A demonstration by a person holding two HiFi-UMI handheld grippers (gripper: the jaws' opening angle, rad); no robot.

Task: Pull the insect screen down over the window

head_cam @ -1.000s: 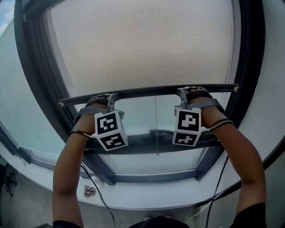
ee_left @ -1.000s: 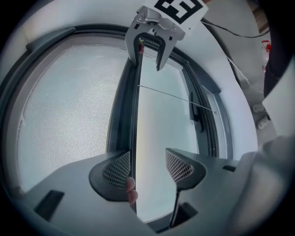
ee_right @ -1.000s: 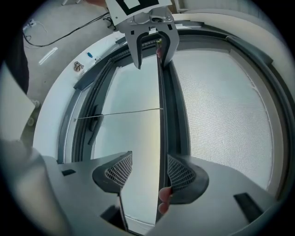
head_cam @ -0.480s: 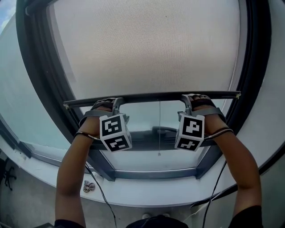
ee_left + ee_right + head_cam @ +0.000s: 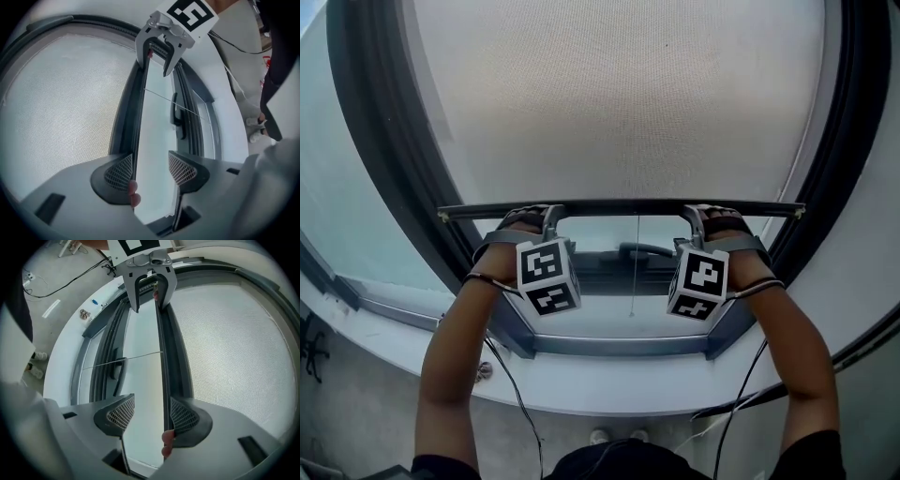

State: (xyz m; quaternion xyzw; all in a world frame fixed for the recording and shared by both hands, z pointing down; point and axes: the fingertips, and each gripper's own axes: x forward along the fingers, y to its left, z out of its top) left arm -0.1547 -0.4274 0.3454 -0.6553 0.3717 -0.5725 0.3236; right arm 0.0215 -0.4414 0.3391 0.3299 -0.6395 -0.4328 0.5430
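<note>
- Your insect screen [image 5: 619, 103] already covered most of the opening. Its bottom bar [image 5: 619, 208] hung level, just above the window handle [image 5: 642, 251] and apart from the lower frame rail [image 5: 619, 345].
- What was left, as I judged it, was the last strip of bare glass [image 5: 581, 323] — the bar had yet to meet that rail.
- Your left gripper [image 5: 150, 164] had its jaws wide apart, clamped on nothing. The bar ran along the pad nearer the mesh, so you were hooking it down rather than pinching it.
- Your right gripper [image 5: 152, 411] did the same near the bar's other end: jaws apart, bar against the mesh-side pad, the other pad well clear.
- The screen was a fine, pale woven mesh, flat and taut, and it let light through.
- The bar was a slim, straight, dark strip that looked rigid, with small pale caps at both ends.
- A thin cord [image 5: 635, 272] hung from the bar's middle, slack and straight.
- The window frame [image 5: 384, 187] was thick, smooth and dark grey, and the sill [image 5: 619, 389] below it was plain white.
- The gripper pads were wedge-shaped with a grid texture — good bite if you chose to close.
</note>
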